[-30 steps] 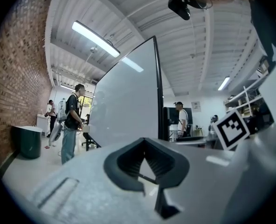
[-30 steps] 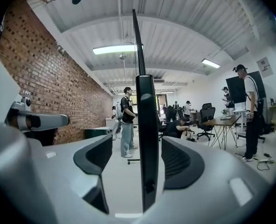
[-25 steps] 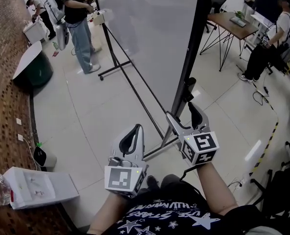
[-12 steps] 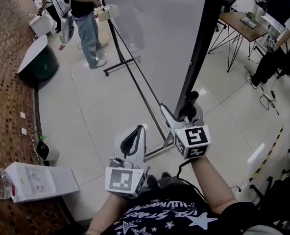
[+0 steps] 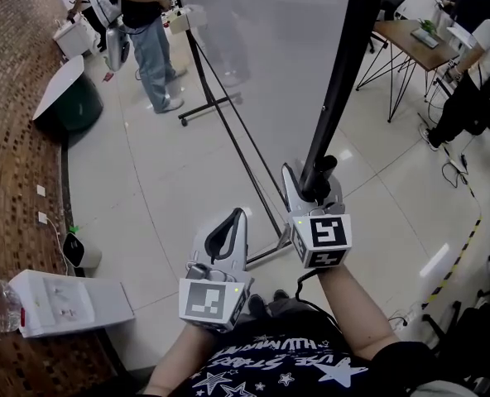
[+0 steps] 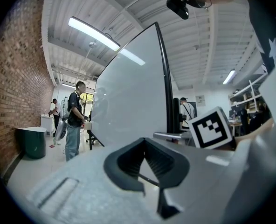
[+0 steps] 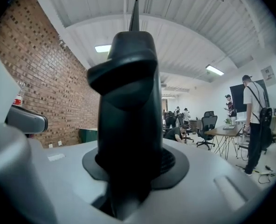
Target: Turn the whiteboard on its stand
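Your right gripper (image 5: 314, 190) is pinching the black side post (image 5: 343, 81) of the whiteboard (image 5: 266, 52). Its jaws have just been closing, and the post stands between them. In the right gripper view the post (image 7: 126, 101) fills the space between the jaws, and the pads press on it from both sides. The gripper points level and holds the post low down, near a black knob (image 5: 324, 167).

The white panel rises directly ahead of this gripper and spreads to its left. The stand (image 5: 237, 151) runs away under the panel, with one thin diagonal bar going down to the floor just to the left of the right gripper.

Your left gripper (image 5: 236, 218) is beside the right one, on its left and a little nearer to you. Its jaws are pressed together at the tips and nothing is in them (image 6: 147, 162). It is apart from the board, with the panel ahead of it and to its right.

Far ahead of the left gripper, a person in jeans (image 5: 146, 31) stands near a green bin (image 5: 67, 106).
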A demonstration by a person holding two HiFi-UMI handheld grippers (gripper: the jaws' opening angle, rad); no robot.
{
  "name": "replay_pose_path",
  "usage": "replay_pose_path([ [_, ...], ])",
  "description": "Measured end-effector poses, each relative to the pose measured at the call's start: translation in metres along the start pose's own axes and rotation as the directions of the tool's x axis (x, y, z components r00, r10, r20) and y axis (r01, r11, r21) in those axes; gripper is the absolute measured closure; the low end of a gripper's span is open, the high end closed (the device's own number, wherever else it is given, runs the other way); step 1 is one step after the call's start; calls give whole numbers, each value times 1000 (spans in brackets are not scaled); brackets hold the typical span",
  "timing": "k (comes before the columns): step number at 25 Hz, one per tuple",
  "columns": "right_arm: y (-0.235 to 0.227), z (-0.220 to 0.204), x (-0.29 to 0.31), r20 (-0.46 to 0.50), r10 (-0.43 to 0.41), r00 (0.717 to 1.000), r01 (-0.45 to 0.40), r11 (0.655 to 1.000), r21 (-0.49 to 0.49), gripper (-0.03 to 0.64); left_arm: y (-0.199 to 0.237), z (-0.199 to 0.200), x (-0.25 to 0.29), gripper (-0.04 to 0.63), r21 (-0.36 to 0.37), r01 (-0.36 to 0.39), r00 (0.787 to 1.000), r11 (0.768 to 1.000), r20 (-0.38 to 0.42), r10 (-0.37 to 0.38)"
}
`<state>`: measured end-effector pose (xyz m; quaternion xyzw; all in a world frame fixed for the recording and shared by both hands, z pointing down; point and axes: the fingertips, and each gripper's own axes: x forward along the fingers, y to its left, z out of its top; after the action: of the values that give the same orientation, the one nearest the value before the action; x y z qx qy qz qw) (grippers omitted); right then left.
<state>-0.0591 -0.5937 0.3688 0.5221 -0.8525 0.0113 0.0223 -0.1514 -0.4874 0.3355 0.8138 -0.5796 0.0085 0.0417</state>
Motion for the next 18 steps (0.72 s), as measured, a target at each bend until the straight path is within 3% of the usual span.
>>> replay_pose_path([
  [2,-1,0,-1,3,-34,999,34,999,-13,518,-1,1,2,589,0,-3,1000,1000,3,3],
  [6,1,0,1,3,-75,997,75,997,-24,522,0,3,0,589,-3,-15,1000,1000,0,15],
  [18,2,4,-14,13,-53,999,53,998,-38,523,-3,-10,-18,589,-3,-66,997,998,-28,65],
])
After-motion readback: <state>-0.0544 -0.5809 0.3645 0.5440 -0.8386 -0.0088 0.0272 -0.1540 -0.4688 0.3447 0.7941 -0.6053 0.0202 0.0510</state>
